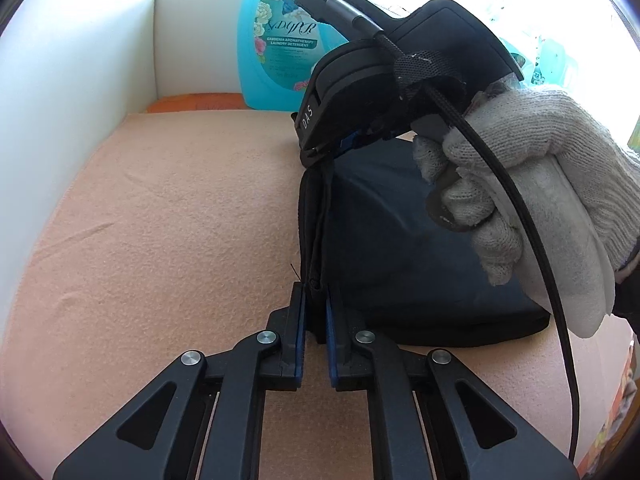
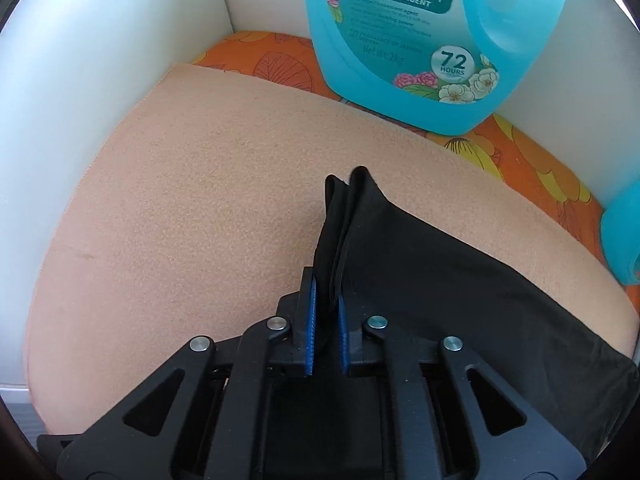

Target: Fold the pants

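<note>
The dark folded pants lie on a peach cloth, a compact bundle right of centre in the left wrist view. My left gripper is shut on the near left corner of the pants, the fabric edge pinched between its blue pads. Farther along that same left edge, my right gripper, held by a gloved hand, comes down steeply from above. In the right wrist view the right gripper is shut on a bunched edge of the pants, which rises in folds between the pads.
A blue laundry detergent bottle stands at the back on an orange flowered cloth. A second blue container sits at the right edge. White walls bound the left and back. The peach cloth stretches leftwards.
</note>
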Motion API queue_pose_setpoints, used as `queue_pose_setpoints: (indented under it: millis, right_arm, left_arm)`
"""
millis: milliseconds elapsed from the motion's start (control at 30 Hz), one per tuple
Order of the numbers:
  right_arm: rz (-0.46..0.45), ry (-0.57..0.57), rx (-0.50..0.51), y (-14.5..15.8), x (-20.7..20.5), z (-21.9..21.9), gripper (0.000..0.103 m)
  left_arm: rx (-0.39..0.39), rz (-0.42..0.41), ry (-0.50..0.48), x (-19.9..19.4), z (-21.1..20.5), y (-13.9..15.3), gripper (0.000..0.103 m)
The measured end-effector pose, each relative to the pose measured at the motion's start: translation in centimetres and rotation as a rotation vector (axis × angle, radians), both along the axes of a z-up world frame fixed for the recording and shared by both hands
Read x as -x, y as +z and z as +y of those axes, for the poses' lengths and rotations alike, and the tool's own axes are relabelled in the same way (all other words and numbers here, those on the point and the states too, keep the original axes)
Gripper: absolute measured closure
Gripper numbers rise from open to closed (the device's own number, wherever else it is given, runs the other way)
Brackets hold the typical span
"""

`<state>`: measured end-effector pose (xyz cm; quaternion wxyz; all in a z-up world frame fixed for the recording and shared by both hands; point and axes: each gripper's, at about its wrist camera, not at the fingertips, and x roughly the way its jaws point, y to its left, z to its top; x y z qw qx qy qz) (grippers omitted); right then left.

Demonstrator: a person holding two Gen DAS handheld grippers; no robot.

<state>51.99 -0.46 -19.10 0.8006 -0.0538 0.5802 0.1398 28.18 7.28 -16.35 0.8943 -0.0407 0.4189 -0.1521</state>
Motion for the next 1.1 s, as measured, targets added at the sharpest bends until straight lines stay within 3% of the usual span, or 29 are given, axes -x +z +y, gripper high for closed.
queue_pose_setpoints:
  millis: [233,533,800,1100]
  right_arm:
    - [0.019,-0.039,-0.160,1.1,0.0,-2.9,0.097]
    - [-0.051,-0.058,-0.308,6.1,0.8,-7.2,0.098]
    - [-0.122,-0.106,-0.376,9.9,2.3,-13.6,0.098]
    - [-0.178,-0.173,-0.387,12.4,4.5,-22.3,0.098]
  left_arm:
    - [-0.002,-0.034,-0.028,1.5,-1.4,0.9,0.096]
    - [0.043,-0.118,-0.088,3.2,-3.4,5.1,0.096]
    - [0.049,-0.200,-0.154,3.4,-6.9,10.0,0.097]
    - [0.080,-0.209,-0.258,2.8,-13.6,11.2,0.097]
